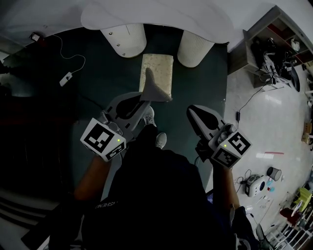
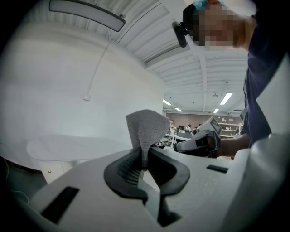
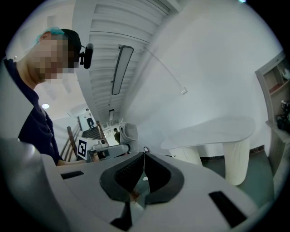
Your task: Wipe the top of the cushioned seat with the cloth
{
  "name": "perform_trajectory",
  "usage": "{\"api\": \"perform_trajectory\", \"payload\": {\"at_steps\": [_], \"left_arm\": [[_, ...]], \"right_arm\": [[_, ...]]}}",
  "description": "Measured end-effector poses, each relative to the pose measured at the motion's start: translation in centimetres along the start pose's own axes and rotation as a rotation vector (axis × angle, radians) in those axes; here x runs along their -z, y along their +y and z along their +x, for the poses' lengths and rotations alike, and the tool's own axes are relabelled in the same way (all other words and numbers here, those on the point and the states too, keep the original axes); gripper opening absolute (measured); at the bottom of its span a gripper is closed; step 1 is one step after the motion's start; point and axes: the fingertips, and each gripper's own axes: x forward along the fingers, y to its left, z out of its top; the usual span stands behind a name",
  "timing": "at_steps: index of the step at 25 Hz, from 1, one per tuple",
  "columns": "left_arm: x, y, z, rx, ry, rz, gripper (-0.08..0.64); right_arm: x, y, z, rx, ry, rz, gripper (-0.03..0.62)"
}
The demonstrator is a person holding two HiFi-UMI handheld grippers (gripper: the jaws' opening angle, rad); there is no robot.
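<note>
Underfoot, a dark floor [image 1: 93, 73]. At the head view's top edge, a white tabletop [image 1: 161, 14] on two ribbed pedestals [image 1: 124, 39]. Between those pedestals, low on the floor, the cushioned seat [image 1: 159, 66], beige and bare on top.

Nearer the body, the left gripper [image 1: 142, 101], with its claw clamped on the cloth [image 1: 156, 90]. Off to the side and well apart from the seat, the right gripper [image 1: 196, 113], with its claw pressed together on nothing.

Smallest, the grey cloth: a loose flap standing up out of the left claw. From above, lined up with the seat's near edge, yet seemingly in the air and not on the cushion.

Judged step: bringing the cloth to the seat, wiping not yet begun. Next: lower the left gripper, tip the flap flat onto the cushion top, then sweep across it, keeping the right gripper clear.
</note>
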Motion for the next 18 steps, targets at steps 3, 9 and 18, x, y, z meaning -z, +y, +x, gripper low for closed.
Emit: {"api": "perform_trajectory", "payload": {"at_steps": [3, 9, 18], "left_arm": [[0.8, 2.5, 2.4, 0.009, 0.002, -0.017, 0.028], [0.2, 4.6, 3.5, 0.015, 0.008, -0.044, 0.028], [0.5, 12.7, 6.4, 0.022, 0.031, -0.086, 0.026]], "right_arm": [[0.0, -2.8, 1.9, 0.010, 0.013, 0.005, 0.026], [-1.2, -3.6, 3.8, 0.010, 0.037, 0.021, 0.026], [-2.3, -8.4, 11.2, 0.020, 0.089, 0.048, 0.026]]}}
